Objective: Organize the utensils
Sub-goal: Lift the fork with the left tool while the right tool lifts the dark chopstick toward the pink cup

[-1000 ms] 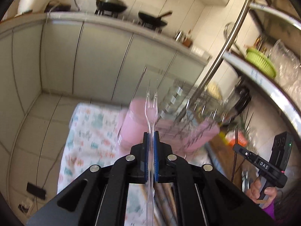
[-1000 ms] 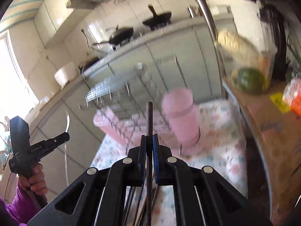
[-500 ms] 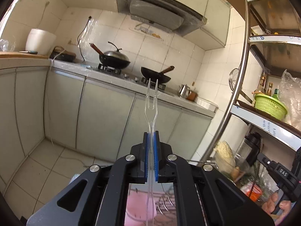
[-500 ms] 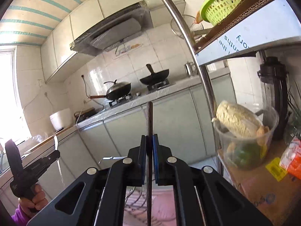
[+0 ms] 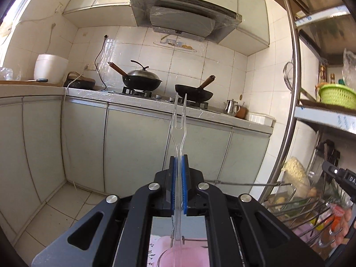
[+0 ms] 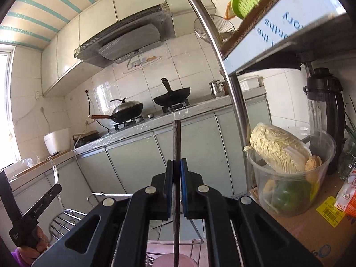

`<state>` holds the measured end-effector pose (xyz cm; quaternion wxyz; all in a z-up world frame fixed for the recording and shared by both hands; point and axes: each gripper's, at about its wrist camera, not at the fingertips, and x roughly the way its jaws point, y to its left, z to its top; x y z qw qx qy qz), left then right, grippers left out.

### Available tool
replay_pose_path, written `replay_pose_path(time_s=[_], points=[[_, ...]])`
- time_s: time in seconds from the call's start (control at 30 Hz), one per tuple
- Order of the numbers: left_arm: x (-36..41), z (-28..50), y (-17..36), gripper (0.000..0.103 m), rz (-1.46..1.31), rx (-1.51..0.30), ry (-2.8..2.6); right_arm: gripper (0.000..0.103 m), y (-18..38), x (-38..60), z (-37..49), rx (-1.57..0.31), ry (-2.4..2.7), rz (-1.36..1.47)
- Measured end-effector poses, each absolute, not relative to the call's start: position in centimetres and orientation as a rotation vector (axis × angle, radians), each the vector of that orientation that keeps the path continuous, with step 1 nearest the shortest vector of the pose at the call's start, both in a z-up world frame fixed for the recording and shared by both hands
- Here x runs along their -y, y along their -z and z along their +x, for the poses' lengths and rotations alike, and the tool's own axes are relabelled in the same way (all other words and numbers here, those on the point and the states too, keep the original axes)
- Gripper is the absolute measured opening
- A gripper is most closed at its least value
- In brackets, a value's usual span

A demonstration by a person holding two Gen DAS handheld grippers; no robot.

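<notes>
The left gripper (image 5: 178, 184) is clamping a clear plastic two-tine fork (image 5: 179, 120) between its blue pads (image 5: 183, 178). The fork is standing upright along the finger axis, tines projecting ahead of the fingertips and handle running back below them. A pink cup (image 5: 184, 257) is sitting directly beneath the left gripper, under the fork's lower end.

The right gripper (image 6: 176, 184) is clamping a dark brown chopstick (image 6: 177, 146), which is standing upright between its pads, extending ahead of the fingertips and back below them. The pink cup's rim (image 6: 175, 260) is showing just under the chopstick's lower portion. A wire dish rack (image 6: 66, 218) is lying below and to the left of the right gripper.
</notes>
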<state>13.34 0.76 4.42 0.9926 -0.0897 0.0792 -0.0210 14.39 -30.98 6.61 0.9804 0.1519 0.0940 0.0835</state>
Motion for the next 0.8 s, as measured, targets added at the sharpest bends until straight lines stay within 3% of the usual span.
replay_pose_path(time_s=[0.8], points=[[-2.4, 11.5, 0.0, 0.004, -0.247, -0.411, 0.109, 0.006, -1.9, 30.3, 12.4, -0.465, -0.159, 0.287]])
